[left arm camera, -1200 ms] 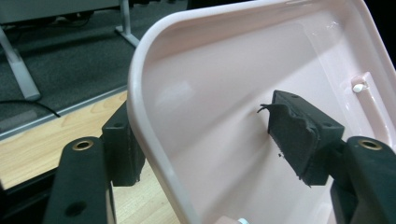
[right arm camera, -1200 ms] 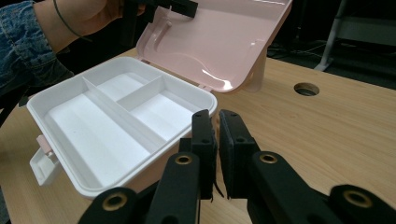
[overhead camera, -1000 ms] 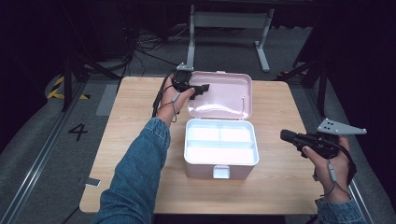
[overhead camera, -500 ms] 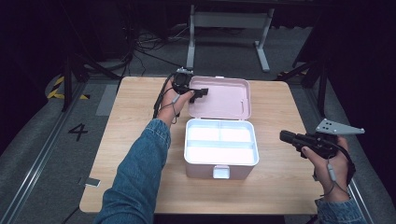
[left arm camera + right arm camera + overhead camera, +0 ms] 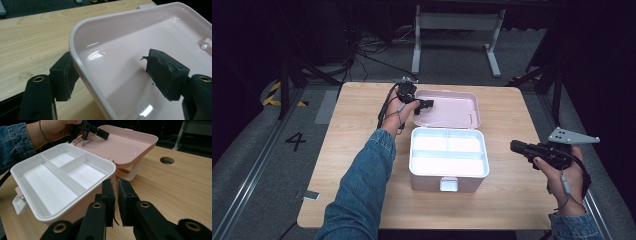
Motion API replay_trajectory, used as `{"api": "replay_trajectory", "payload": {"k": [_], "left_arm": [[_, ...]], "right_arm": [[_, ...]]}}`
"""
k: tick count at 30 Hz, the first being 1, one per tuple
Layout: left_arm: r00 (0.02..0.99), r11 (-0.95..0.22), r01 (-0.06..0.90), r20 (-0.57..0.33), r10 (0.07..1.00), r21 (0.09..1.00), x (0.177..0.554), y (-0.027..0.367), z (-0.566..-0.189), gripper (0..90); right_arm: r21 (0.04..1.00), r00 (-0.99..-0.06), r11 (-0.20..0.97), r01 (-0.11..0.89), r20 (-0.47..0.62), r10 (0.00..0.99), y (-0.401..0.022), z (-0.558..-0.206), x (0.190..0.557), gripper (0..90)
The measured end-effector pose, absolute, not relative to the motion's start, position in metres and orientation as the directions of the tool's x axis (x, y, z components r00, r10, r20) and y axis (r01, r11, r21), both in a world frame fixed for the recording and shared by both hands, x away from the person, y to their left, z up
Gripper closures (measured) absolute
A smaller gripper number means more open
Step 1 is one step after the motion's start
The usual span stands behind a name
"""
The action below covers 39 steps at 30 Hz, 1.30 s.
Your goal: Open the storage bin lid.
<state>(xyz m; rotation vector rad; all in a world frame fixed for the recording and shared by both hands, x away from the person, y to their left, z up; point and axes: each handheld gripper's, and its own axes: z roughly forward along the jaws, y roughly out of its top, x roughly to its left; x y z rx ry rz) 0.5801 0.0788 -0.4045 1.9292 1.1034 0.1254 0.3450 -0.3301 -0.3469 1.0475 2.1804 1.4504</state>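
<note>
A pink box stands mid-table with its lid swung back behind it. Inside sits a white divided tray with nothing in it. My left gripper straddles the lid's near-left corner rim. Its jaws have just been opening and now stand wide. One pad is outside by the rim wall, the other pad inside and apart from it. My right gripper hovers right of the box, pointing at it. Its pads are nearly together with nothing between them.
The wooden table has bare room left and right of the box. A round cable hole lies beyond the lid. The box's carry handle hangs under the lid, and a front latch faces the person. A dark floor and a desk frame lie beyond.
My left gripper has sunk a little with the lid's corner, and the lid now lies lower and flatter behind the box. The right gripper has kept still.
</note>
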Motion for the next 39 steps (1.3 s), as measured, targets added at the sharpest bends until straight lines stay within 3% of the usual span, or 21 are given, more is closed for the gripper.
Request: {"api": "replay_trajectory", "payload": {"k": [17, 25, 39], "left_arm": [[0.584, -0.233, 0.657, -0.290, 0.758, 0.717, 0.576, 0.080, -0.406, 25.9], [0.579, -0.205, 0.591, -0.233, 0.782, 0.780, 0.569, 0.090, -0.383, 23.5], [0.638, -0.262, 0.474, -0.123, 0.760, 0.841, 0.491, 0.121, -0.318, 24.0]], "right_arm": [[0.888, -0.681, 0.220, 0.404, 0.132, 0.720, -0.329, -0.349, 0.349, 79.6], [0.886, -0.710, 0.234, 0.401, 0.139, 0.690, -0.317, -0.349, 0.364, 75.3], [0.886, -0.723, 0.253, 0.389, 0.123, 0.680, -0.304, -0.344, 0.393, 67.7]]}}
